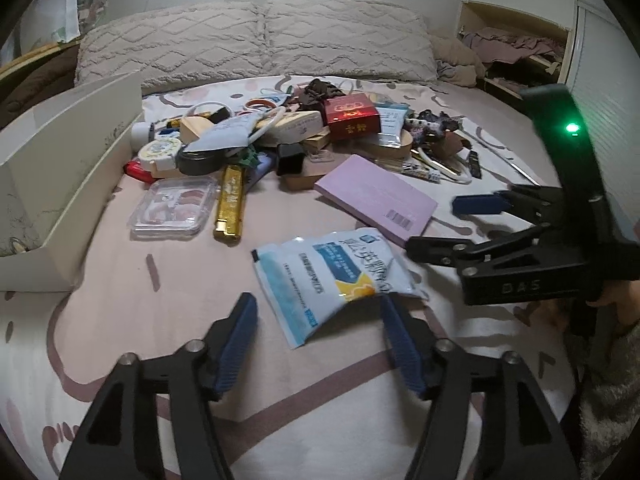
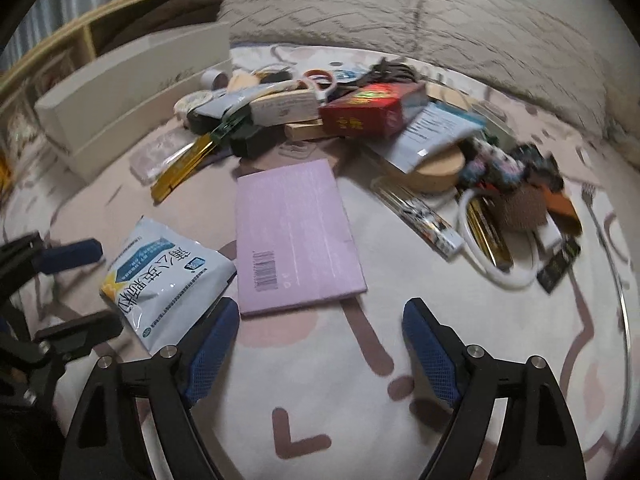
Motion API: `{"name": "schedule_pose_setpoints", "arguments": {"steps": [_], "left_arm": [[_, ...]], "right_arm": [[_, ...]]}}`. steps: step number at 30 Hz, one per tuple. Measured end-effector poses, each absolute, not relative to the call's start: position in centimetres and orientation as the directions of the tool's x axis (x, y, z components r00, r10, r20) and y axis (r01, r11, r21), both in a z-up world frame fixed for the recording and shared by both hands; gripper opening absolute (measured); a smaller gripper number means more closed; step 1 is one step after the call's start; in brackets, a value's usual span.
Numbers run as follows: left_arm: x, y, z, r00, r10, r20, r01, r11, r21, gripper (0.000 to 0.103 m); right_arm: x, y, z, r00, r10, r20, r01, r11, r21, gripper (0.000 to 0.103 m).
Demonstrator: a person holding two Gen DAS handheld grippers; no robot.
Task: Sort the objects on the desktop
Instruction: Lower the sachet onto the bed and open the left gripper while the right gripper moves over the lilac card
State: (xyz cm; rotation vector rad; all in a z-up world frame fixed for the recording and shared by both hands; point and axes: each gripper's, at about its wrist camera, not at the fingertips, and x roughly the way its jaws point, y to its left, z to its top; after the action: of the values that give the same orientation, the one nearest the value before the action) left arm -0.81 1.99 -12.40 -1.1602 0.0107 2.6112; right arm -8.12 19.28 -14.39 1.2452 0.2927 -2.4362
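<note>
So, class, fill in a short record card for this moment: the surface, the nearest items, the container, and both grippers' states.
surface: patterned bedsheet
nearest items: white-and-blue packet; purple book, lying flat beside it
pile: mixed clutter behind, topped by a red box
container: white box, open, at the left
left gripper: open, holding nothing
right gripper: open, holding nothing

purple box, white pouch, clutter pile

Dim, flat indoor light; my views bow and darken at the rims. Right view smears toward the grey textured pillow; left stays sharper.
</note>
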Motion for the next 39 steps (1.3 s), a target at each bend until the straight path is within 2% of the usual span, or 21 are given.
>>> {"name": "schedule_pose_setpoints", "arguments": {"steps": [6,8,13,15,17,22,26,33,39], "left_arm": [[-1.1,1.8,-12.0,-0.636,0.296,-0.712,-0.257,-0.952,-0.165,0.078],[-1.2,1.6,-11.8,-0.645,0.301,-0.702,-0.247,-0.952,-0.182,0.084],[-2.2,1.7,-12.2,-0.629,0.316,-0.711,-0.229,-0.949,-0.219,0.084],[-2.5,1.7,-12.4,-0.622,0.322,-0.714,-0.220,-0.947,-0.235,0.084],[-2.8,1.6,-12.7,-0.615,0.328,-0.717,-0.208,-0.945,-0.253,0.084],[-3.2,1.9,-12.6,-0.615,0.321,-0.720,-0.183,-0.946,-0.266,0.093],[-3.5,2.9,-12.7,-0.614,0.300,-0.730,-0.187,-0.954,-0.234,0.095],[-3.5,5.0,-13.4,-0.633,0.189,-0.751,-0.227,-0.973,-0.053,0.095],[-3.9,4.8,-13.7,-0.627,0.151,-0.764,-0.214,-0.977,-0.018,0.095]], "right_arm": [[-9.5,17.9,-14.5,-0.532,-0.221,-0.818,0.510,-0.854,-0.100,0.085],[-9.9,17.9,-14.5,-0.525,-0.230,-0.820,0.523,-0.847,-0.097,0.084],[-10.5,17.9,-15.1,-0.514,-0.270,-0.814,0.538,-0.841,-0.061,0.084],[-10.3,18.0,-15.0,-0.523,-0.285,-0.803,0.540,-0.840,-0.053,0.081],[-10.1,18.0,-14.9,-0.529,-0.294,-0.796,0.544,-0.838,-0.053,0.068],[-9.7,18.3,-14.7,-0.545,-0.280,-0.791,0.525,-0.849,-0.061,0.068],[-8.8,19.5,-14.6,-0.549,-0.265,-0.793,0.492,-0.869,-0.051,0.068],[-7.6,22.1,-14.5,-0.561,-0.228,-0.796,0.418,-0.908,-0.035,0.068],[-6.5,23.6,-14.6,-0.563,-0.233,-0.793,0.380,-0.925,0.001,0.068]]}}
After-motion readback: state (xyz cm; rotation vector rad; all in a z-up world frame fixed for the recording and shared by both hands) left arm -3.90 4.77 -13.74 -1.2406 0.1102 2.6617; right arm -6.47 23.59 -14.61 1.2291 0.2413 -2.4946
